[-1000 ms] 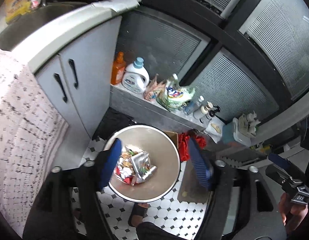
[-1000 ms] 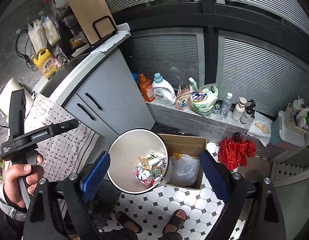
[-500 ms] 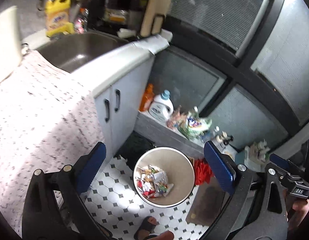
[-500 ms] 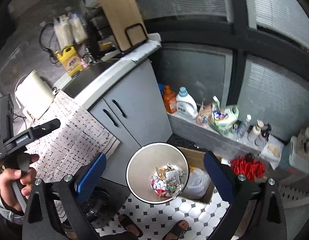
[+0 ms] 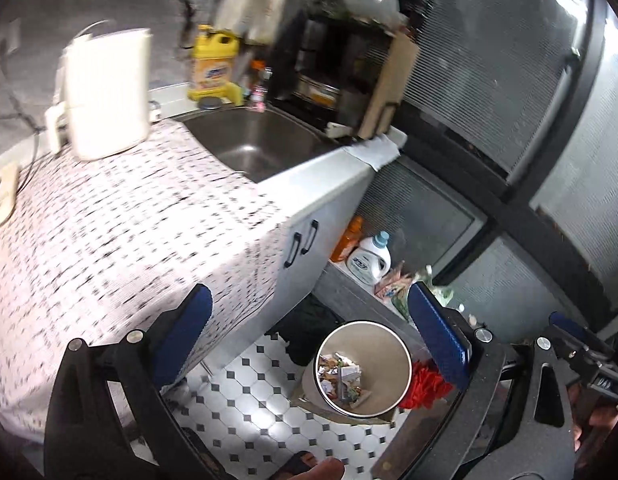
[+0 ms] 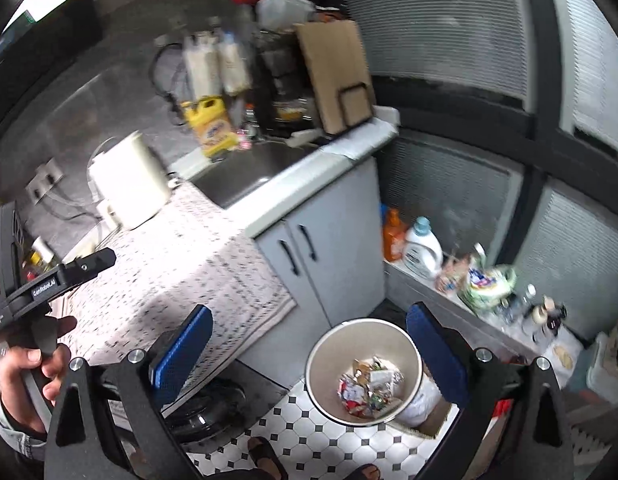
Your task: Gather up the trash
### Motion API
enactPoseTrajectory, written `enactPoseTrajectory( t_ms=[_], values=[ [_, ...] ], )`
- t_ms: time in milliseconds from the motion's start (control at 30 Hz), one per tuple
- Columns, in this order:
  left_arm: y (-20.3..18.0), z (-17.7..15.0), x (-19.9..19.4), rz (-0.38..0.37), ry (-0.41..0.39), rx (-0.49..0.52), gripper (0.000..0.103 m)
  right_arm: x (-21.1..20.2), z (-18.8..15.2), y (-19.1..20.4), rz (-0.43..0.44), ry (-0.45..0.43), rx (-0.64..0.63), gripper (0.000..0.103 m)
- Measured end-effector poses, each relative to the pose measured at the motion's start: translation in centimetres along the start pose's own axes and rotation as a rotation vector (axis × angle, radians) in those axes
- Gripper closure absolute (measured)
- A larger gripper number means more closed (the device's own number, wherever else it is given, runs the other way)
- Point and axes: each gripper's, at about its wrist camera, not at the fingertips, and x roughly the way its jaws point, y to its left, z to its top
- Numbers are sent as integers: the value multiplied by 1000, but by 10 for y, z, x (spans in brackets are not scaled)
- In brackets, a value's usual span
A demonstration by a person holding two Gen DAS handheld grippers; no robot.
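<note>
Left claw (image 5: 309, 344) wide open, nothing between pads; right claw (image 6: 309, 356) also spread, empty. Both hang above the round bin (image 6: 329, 364) on the tiled floor (image 5: 253, 392), beside the grey cabinet (image 6: 333, 264). Trash (image 6: 369, 386) sits in the bin bottom: crumpled wrappers, foil, red and white scraps. Readable writing: "GenRoboAI" on the left claw body in right view. Yellow jug (image 5: 213, 68) label blurred.
</note>
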Motion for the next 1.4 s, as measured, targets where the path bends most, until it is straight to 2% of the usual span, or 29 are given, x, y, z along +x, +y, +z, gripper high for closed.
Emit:
enactPoseTrajectory(
  t_ms=[267, 600, 733, 833, 900, 1400],
  values=[
    [45, -2, -52, 67, -75, -74, 6, -16, 2, 66, 62, -55, -68, 8],
    [88, -12, -128, 160, -156, -16, 6, -31, -15, 132, 93, -78, -87, 8],
    [105, -19, -153, 166, -181, -28, 6, -38, -25, 154, 96, -83, -80, 8],
    [113, -24, -165, 204, -214, -23, 6, -43, -34, 164, 97, -92, -79, 8],
    [119, -27, -170, 176, -213, -26, 6, -46, -39, 170, 93, -101, -76, 8],
    [127, -42, -197, 203, -249, -22, 6, -58, -57, 188, 103, -117, -86, 8]
  ],
)
